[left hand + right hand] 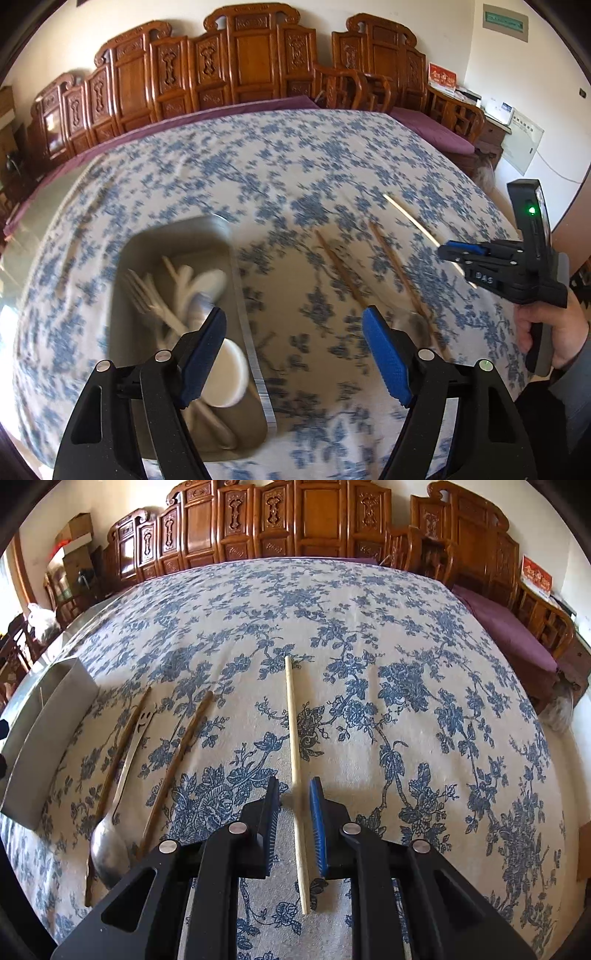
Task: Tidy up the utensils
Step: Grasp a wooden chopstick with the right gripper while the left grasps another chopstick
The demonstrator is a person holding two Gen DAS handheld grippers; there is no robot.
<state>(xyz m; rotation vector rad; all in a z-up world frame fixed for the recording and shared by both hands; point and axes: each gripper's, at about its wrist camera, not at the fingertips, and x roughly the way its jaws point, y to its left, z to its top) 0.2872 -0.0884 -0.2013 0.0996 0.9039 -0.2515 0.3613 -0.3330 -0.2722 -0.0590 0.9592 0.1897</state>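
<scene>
Pale chopstick [295, 760] lies centre frame between my right gripper [293, 827] jaws, narrowed but apparently not yet pinching. Next, I'd close and carry it to the tray [243, 295], lower left, where my left gripper [293, 354] hangs spread.

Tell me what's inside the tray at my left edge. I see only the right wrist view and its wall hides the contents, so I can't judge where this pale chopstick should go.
Observer: The tray holds white plastic forks and a round white disc.
Operator: Is there room left?
Observer: Yes, its far end shows bare metal floor.
Operator: Is the left gripper busy there?
Observer: No, the left gripper is open and empty, with one finger over the tray and the other beyond its right rim.
</scene>
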